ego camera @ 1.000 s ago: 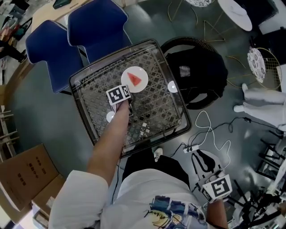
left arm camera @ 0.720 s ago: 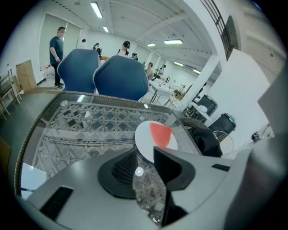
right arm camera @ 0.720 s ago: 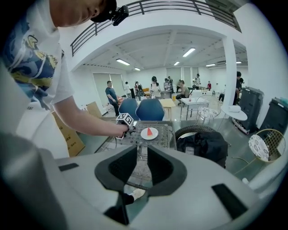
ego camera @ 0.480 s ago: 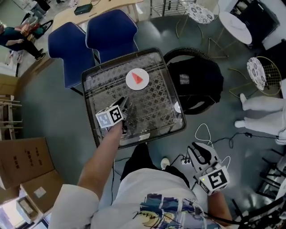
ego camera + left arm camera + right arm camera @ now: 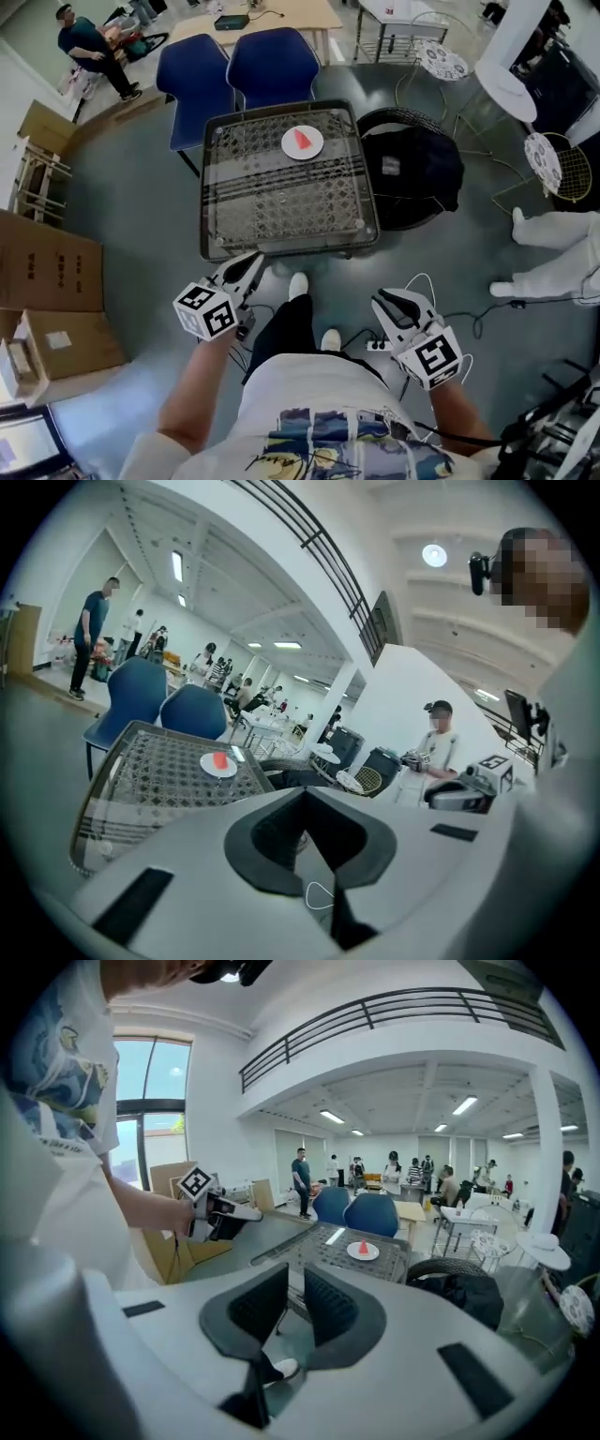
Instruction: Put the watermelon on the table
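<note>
The left gripper is hanging with its jaws pressed together and nothing between them, while the right gripper is showing its jaws a narrow slit apart, also holding nothing. Both are hovering low over the floor on the person's side of the table, the left just off its near edge and the right further back beside the person's shoes. The watermelon is lying well ahead of both, across the full depth of the table, on a white plate near the far edge. It is sitting ahead and slightly right of the left jaws and ahead and left of the right jaws, so the left is the nearer. In the right gripper view the wedge appears to be standing point up. Judging by that, the placing is looking done and no grasp is pending. Nothing is standing on the table between jaws and plate. Two blue chairs are crowding the far side, a black bag is resting on a round seat to the right, cardboard boxes are stacking up on the left, and a white cable is trailing across the floor near the right gripper.
</note>
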A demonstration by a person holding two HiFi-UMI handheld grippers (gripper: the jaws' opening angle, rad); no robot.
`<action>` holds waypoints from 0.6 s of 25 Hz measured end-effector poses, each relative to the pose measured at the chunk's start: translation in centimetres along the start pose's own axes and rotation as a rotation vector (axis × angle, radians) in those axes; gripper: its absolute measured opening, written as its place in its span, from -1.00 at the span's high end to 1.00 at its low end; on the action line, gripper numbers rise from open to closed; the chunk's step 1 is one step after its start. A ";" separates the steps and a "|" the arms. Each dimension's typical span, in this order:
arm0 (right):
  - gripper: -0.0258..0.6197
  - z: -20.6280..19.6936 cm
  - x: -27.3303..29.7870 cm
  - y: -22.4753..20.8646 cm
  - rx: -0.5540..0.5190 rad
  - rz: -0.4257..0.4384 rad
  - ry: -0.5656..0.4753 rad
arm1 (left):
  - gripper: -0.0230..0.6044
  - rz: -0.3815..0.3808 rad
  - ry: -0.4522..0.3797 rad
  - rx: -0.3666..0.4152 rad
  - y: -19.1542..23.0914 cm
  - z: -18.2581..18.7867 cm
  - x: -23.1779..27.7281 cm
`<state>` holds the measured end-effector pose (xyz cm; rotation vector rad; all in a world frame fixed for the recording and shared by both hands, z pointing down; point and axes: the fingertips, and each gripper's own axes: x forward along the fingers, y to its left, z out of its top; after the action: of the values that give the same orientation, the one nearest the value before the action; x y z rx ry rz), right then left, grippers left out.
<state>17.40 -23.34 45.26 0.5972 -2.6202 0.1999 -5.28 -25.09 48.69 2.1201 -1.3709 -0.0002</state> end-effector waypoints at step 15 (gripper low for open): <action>0.80 1.9 -1.0 16.7 -0.079 0.068 -0.008 | 0.90 -0.186 -0.004 0.133 -12.9 -2.4 -19.7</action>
<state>10.11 -8.37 42.45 0.4830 -2.6444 0.1149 -2.98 -3.96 38.17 2.3530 -1.2003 0.0118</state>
